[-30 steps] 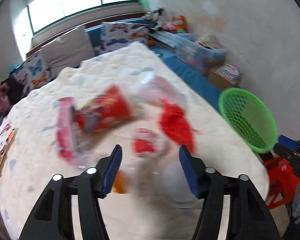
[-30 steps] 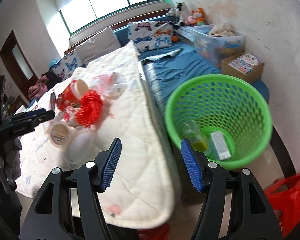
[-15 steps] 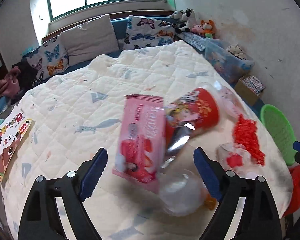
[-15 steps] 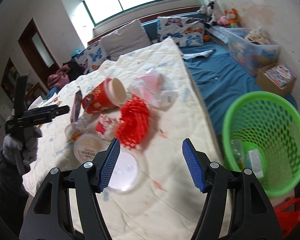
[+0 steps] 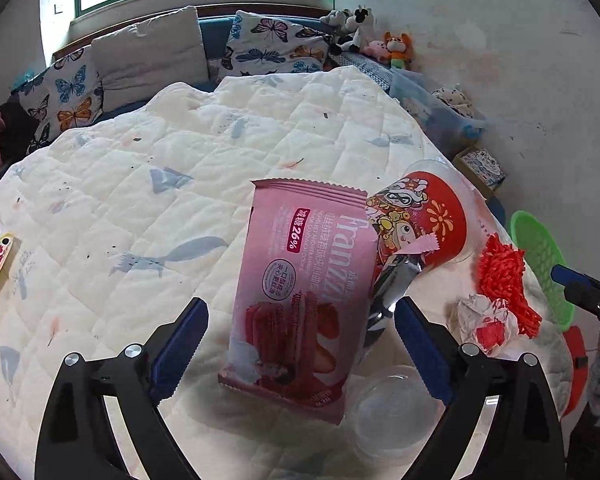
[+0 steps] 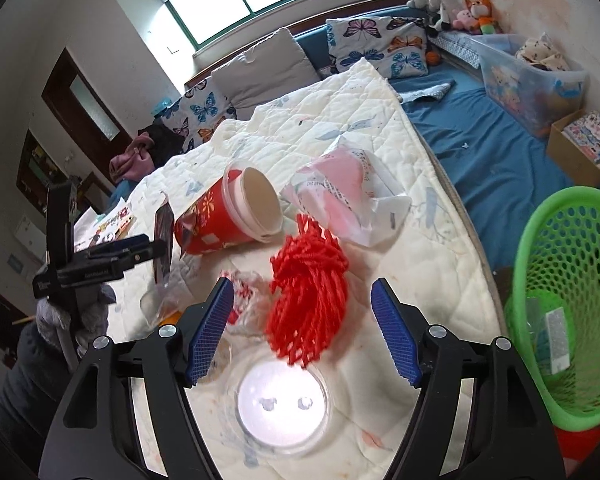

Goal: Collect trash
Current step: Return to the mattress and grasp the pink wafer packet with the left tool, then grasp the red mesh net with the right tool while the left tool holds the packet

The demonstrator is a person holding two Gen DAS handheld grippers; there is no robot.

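Left claw [image 5: 300, 332] spread around pink wrapper [image 5: 300, 292] reading "Franzzi", "26%". Right claw [image 6: 302, 328] spread over red netting [image 6: 308, 296]. Red cup [image 6: 228, 216] lies sideways on quilt [image 5: 140, 200].

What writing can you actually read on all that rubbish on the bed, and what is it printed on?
"Franzzi": brand, on the pink snack wrapper.
"26%": in a dark pink tag on the same wrapper, after two Chinese characters that I cannot make out.
Other Chinese text and a round badge on the wrapper: too small to read.
Red paper cup: cartoon figures only, no legible words.
Print on the clear plastic bag: blurred, unreadable.
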